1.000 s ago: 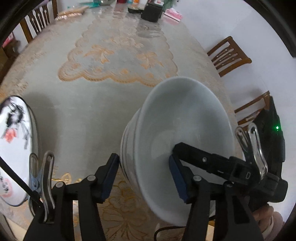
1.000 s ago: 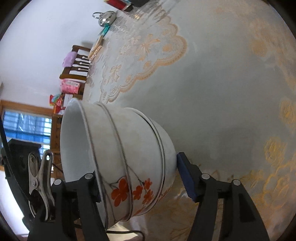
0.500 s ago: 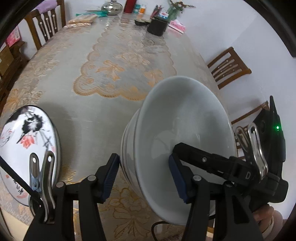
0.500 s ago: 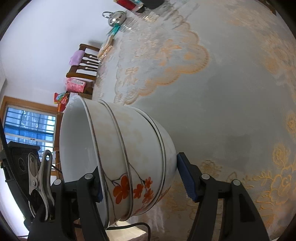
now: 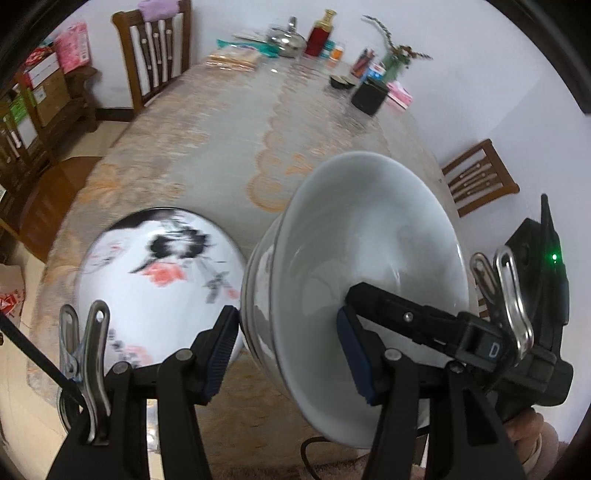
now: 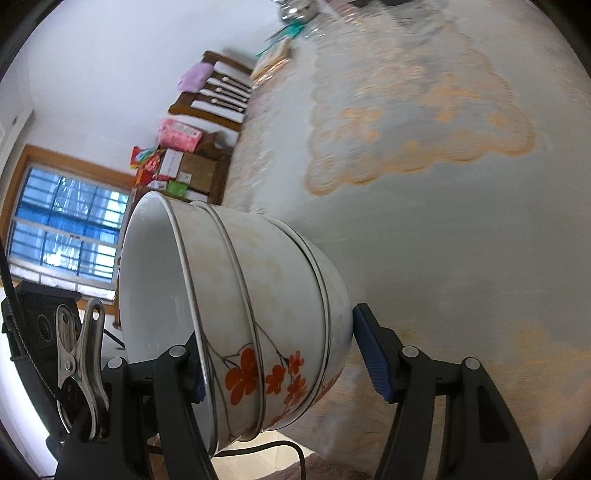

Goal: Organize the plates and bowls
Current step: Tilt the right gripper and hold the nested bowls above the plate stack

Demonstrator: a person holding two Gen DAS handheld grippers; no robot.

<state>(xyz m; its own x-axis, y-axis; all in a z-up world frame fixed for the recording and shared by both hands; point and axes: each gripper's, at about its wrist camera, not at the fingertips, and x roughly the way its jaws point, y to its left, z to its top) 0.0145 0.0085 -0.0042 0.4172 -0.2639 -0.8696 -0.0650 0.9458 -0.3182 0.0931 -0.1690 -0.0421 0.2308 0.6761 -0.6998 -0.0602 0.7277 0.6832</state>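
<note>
A stack of nested white ceramic bowls with orange flowers (image 6: 266, 332), empty inside, hangs tilted above the bench (image 5: 207, 155); left gripper (image 5: 288, 339) and right gripper (image 6: 284, 354) each clamp its wall half-open; a painted oval plate (image 5: 159, 288) lies left.

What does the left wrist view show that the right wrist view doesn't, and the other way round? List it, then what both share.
Only the left wrist view: the painted plate, the black box and the red bottle at the far end.
Only the right wrist view: the window and the orange flowers on the bowls' outside.
Both: the stack of bowls, gripped by the left tool and the right tool, plus the tablecloth and the chair with a purple cloth.
</note>
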